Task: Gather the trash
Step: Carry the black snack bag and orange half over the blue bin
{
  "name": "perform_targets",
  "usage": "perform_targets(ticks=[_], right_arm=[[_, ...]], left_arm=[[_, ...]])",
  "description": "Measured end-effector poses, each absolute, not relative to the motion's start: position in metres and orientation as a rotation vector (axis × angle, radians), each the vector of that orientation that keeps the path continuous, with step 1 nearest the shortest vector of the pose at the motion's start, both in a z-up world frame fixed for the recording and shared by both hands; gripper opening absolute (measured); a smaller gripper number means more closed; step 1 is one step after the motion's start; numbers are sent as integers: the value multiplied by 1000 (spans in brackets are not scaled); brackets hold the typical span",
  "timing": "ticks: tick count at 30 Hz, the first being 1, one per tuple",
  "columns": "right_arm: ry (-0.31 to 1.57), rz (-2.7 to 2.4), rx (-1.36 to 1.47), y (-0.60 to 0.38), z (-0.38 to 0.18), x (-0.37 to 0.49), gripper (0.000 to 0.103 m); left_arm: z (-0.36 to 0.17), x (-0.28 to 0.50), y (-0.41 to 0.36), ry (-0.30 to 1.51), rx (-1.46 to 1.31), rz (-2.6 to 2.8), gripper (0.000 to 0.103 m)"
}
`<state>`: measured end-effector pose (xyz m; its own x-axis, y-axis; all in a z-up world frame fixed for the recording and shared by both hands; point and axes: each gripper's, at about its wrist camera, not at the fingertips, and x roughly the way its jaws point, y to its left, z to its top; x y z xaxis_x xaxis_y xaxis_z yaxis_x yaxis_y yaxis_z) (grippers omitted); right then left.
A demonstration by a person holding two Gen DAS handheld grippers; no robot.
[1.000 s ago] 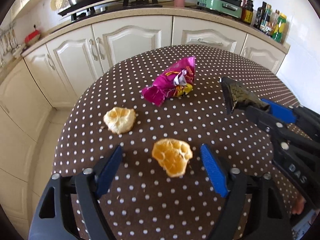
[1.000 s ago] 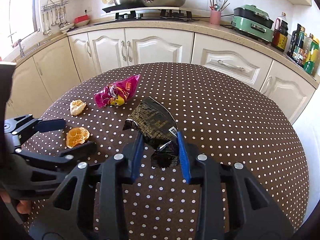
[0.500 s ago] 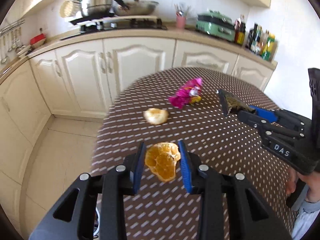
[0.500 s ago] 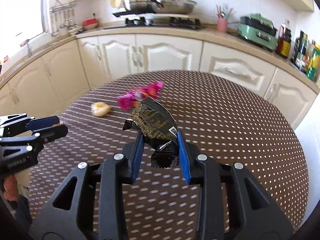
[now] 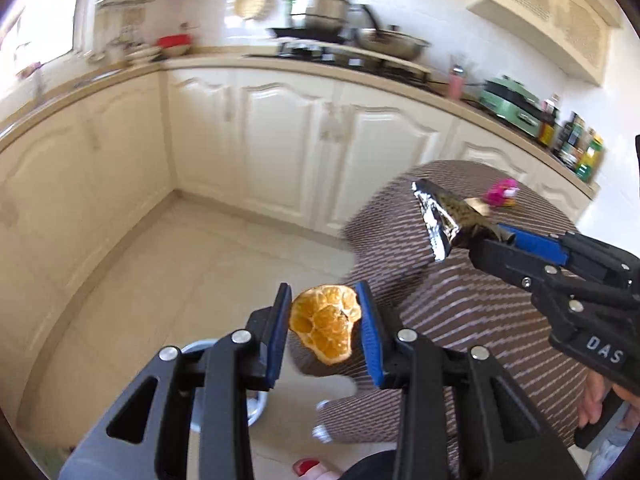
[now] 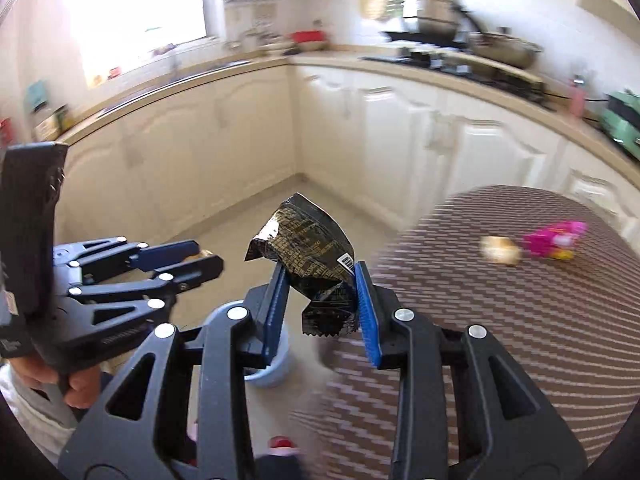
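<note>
Orange peel (image 5: 325,329), polka-dot table (image 5: 472,312), kitchen floor (image 5: 192,264)

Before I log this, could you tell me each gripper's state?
Left gripper: closed on the orange peel.
Right gripper: closed on the black wrapper.

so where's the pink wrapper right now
In the right wrist view the pink wrapper lies far right on the dotted table, beside a pale peel piece.

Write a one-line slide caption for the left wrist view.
Left hand-held gripper holds an orange peel past the table edge, the right hand-held gripper alongside holding a dark wrapper.
</note>
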<state>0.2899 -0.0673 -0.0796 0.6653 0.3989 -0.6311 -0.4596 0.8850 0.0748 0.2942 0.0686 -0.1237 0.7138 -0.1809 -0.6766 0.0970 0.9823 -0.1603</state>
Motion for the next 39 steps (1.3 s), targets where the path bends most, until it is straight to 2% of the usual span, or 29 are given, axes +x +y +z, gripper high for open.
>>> perform_targets(ticks=[4, 12, 16, 21, 23, 24, 25, 26, 39], right_arm=[[749, 577, -94, 0, -107, 291, 33], [977, 650, -79, 103, -215, 304, 33], [1076, 651, -60, 131, -262, 311, 33], [1123, 632, -26, 138, -288, 324, 33], [1128, 612, -2, 136, -294, 331, 33], [1130, 605, 0, 134, -296, 333, 33], [1132, 595, 0, 134, -300, 335, 33], [1137, 587, -2, 135, -304, 337, 33], [1194, 572, 17, 148, -338, 353, 33]], left_arm=[[-156, 285, 128, 803, -170, -71, 32], [-263, 276, 216, 993, -286, 90, 32], [-307, 284, 238, 1072, -341, 115, 32], [-330, 313, 249, 1089, -380, 108, 33], [-333, 322, 254, 1056, -405, 110, 35], [-334, 323, 255, 1050, -419, 116, 43], [-338, 323, 256, 1046, -435, 118, 57], [-341, 324, 257, 1042, -445, 119, 61], [-373, 321, 282, 1115, -491, 199, 64]])
